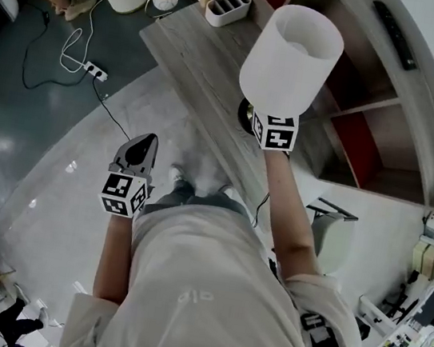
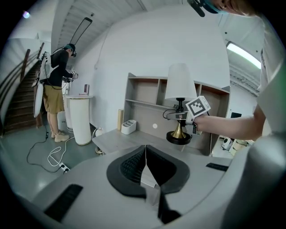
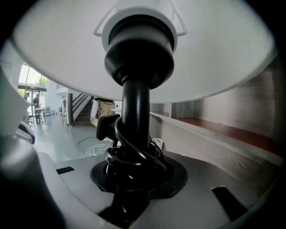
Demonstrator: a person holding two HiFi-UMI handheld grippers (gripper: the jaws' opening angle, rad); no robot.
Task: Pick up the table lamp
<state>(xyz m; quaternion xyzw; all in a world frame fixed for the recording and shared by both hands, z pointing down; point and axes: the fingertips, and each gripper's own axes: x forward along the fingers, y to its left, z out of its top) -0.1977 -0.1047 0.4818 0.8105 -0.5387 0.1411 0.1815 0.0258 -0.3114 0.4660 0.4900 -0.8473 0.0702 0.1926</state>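
Step in hand: the lift. We have the right tool [image 2: 183,117] pinching the table lamp [image 1: 291,54] on its stem [image 3: 135,112], between shade and base, lamp upright. From the left gripper view we judge the base [image 2: 178,138] clear of the worktop [image 1: 191,48], hanging just above it. The left tool [image 2: 145,157] is empty, jaws pressed together, well apart from the lamp.

Next: we'd hold it vertical with a firm pinch. It looks top-heavy and the grip is on a slim round tube, so it could swing or spin in the pads. The left tool is free to steady the base.

Materials: the shade [image 3: 214,49] is a white matte tapered drum; fabric or plastic, we can't tell. The stem is a smooth black tube under a fat black socket collar. A black rubbery cord [image 3: 134,159] is wound round the stem at the pinch. A brass-coloured cone sits on the flat black disc base. The worktop is grey wood-grain, flat and matte.
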